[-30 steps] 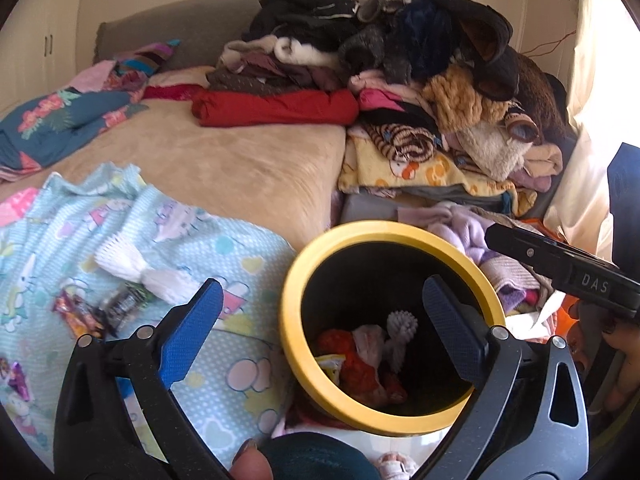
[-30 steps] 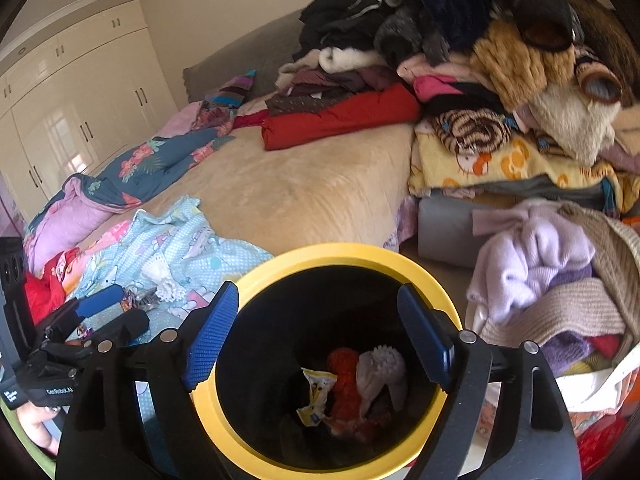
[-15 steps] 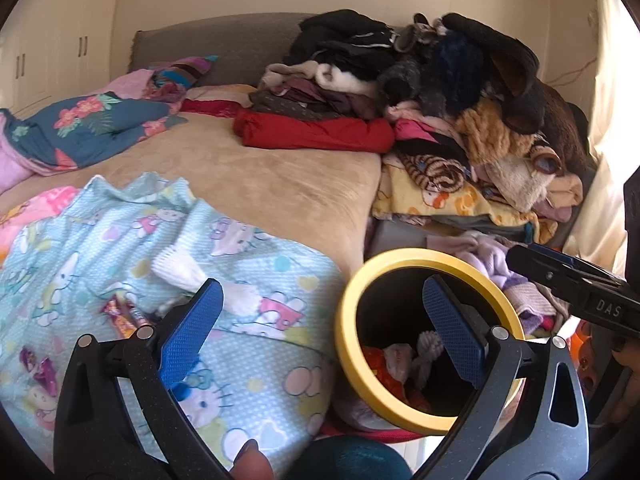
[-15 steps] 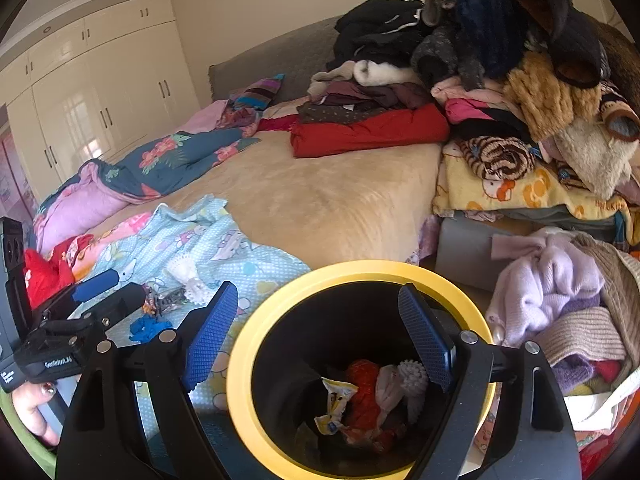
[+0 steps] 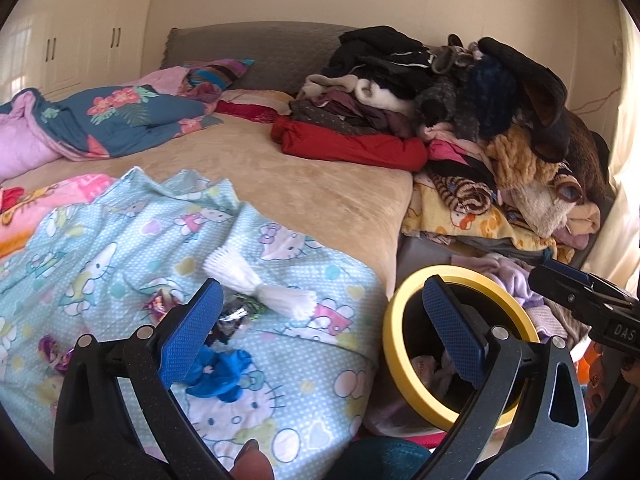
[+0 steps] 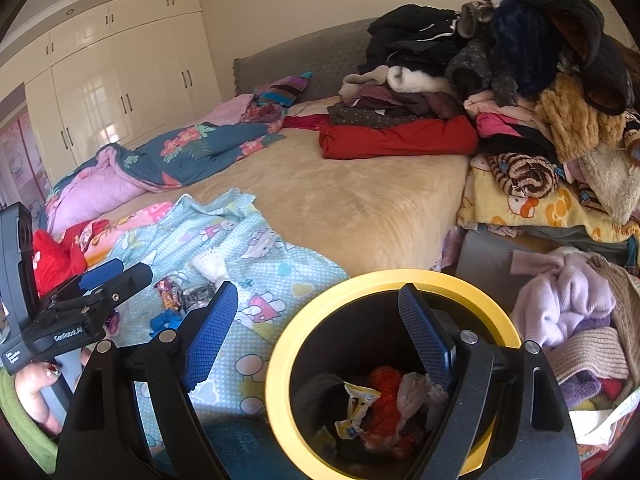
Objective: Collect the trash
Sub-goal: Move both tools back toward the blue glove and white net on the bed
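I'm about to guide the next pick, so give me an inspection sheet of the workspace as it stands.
Surface: pale blue cartoon-print blanket over a tan bedspread.
Job's things: yellow-rimmed black trash bin beside the bed, wrappers already inside; on the blanket lie a white pleated paper piece, a crumpled blue scrap, a silver foil wrapper and colourful candy wrappers.
Clutter: tall pile of clothes; floral blue quilt.
Grippers: left gripper open, empty; right gripper open, empty, in front of the bin.
Cables: nothing seen.
Surroundings: cream wardrobe doors, grey headboard.
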A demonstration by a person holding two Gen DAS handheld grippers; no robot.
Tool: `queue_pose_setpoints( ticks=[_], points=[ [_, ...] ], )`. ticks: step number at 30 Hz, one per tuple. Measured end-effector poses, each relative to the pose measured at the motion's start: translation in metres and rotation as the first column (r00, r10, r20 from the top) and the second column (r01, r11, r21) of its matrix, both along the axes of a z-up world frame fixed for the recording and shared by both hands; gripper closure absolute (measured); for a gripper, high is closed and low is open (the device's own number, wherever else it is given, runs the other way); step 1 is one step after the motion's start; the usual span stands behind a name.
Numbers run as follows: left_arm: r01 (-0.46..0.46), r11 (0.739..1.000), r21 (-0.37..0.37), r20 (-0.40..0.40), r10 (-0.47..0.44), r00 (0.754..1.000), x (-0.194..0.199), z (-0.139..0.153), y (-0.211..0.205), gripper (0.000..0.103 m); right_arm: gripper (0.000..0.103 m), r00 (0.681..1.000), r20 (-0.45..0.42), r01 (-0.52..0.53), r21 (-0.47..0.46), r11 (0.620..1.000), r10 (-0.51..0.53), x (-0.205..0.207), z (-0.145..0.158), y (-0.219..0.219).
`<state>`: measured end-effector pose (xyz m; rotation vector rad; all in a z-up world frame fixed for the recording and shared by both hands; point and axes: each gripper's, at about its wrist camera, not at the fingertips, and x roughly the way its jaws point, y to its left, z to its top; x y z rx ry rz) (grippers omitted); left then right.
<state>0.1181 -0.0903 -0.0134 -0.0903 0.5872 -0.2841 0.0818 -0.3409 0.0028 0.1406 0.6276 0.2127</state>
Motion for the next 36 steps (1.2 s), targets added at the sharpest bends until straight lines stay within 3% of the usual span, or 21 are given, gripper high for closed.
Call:
queue_pose_setpoints(
  ticks=[23,36],
  points=[
    [-0.169,0.985,-0.031,-0.031,0.168,0.985,0.002,-0.011,0.075,0.011,0.023,0.987,-0.014,-0.163,-0.047,0.986,0.162,0.023,0.001,0.074],
    [-0.262,0.964,-0.050,-0.133,0.253,0.958,0.012,-0.044,0.117,0.011,0.023,0.974,-0.063,-0.221,-0.063,0.973,0.217,0.050,-0.016,0.106]
  ],
)
